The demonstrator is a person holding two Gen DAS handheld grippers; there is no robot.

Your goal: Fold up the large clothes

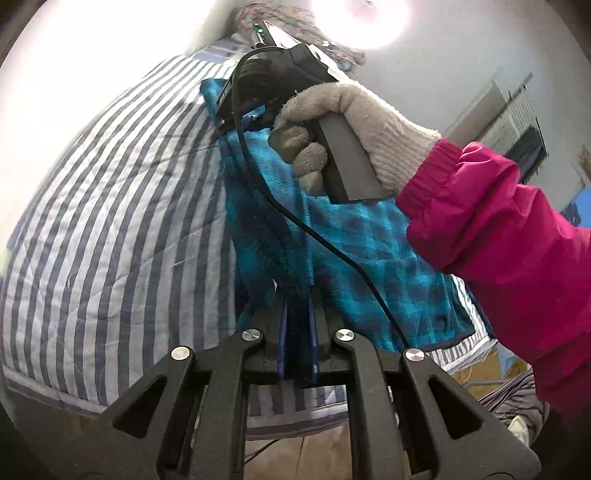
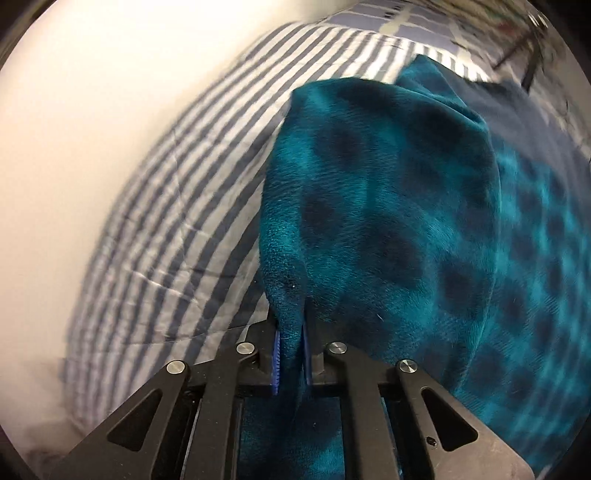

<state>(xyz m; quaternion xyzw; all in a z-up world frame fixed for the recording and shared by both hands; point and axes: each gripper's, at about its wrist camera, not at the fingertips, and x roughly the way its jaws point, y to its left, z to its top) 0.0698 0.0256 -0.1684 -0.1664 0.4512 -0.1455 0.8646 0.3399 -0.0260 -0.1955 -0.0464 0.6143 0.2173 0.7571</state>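
A teal and dark checked fleece garment [image 1: 354,236] hangs lifted over a blue-and-white striped bed cover [image 1: 122,206]. My left gripper [image 1: 297,314] is shut on a bunched edge of the garment. The right gripper's body [image 1: 280,74], held by a gloved hand [image 1: 351,125] in a pink sleeve, shows above it. In the right wrist view my right gripper [image 2: 291,332] is shut on another fold of the garment [image 2: 388,206], which drapes away to the right over the striped cover [image 2: 177,206].
A black cable [image 1: 295,221] runs from the right gripper across the garment. A white wall [image 2: 92,110] lies left of the bed. A bright lamp [image 1: 362,18] glares overhead. Floor and clutter [image 1: 509,398] show at lower right.
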